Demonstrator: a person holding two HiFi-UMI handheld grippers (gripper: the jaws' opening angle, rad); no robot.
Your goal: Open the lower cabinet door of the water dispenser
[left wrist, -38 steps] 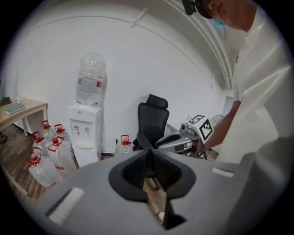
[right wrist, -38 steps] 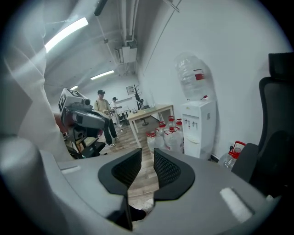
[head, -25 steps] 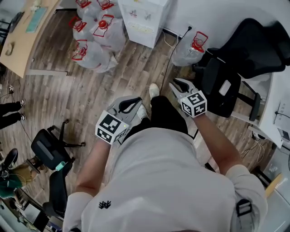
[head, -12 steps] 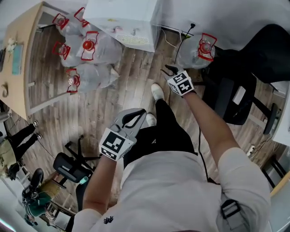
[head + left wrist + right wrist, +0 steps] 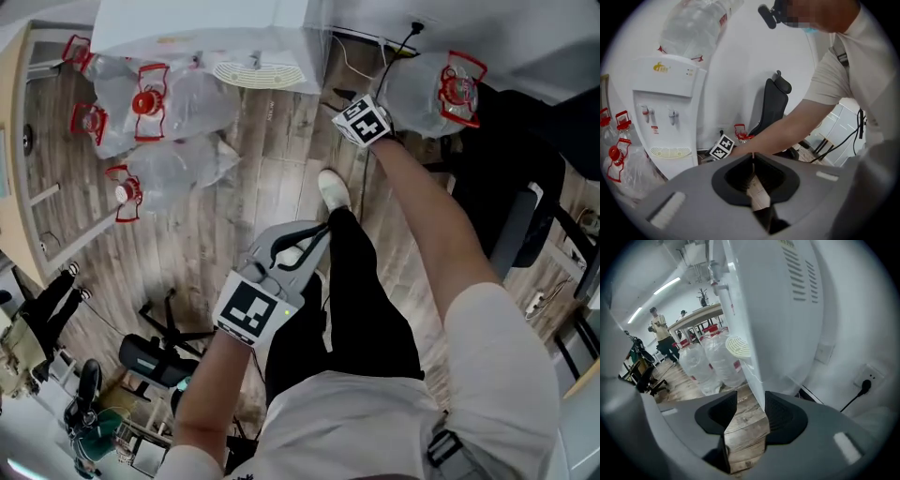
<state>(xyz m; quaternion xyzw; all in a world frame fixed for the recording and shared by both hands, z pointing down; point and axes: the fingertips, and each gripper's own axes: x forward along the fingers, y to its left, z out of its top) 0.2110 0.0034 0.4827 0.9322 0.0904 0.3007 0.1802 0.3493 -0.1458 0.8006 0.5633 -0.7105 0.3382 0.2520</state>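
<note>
Stiffness and little weight are expected of the lower cabinet door (image 5: 670, 167), under the drip tray (image 5: 670, 152) of the water dispenser (image 5: 665, 93); its free edge is judged the best hold. Beside the dispenser's base the right gripper (image 5: 750, 401) has just been opened, with nothing between its jaws; the left gripper (image 5: 753, 157) is clenched on nothing. The dispenser's gold logo (image 5: 662, 68) cannot be read.

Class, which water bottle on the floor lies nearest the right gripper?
The lone water bottle right of the water dispenser; the other bottles cluster on its left. The right gripper has just been opening its fingers, nothing between them.
</note>
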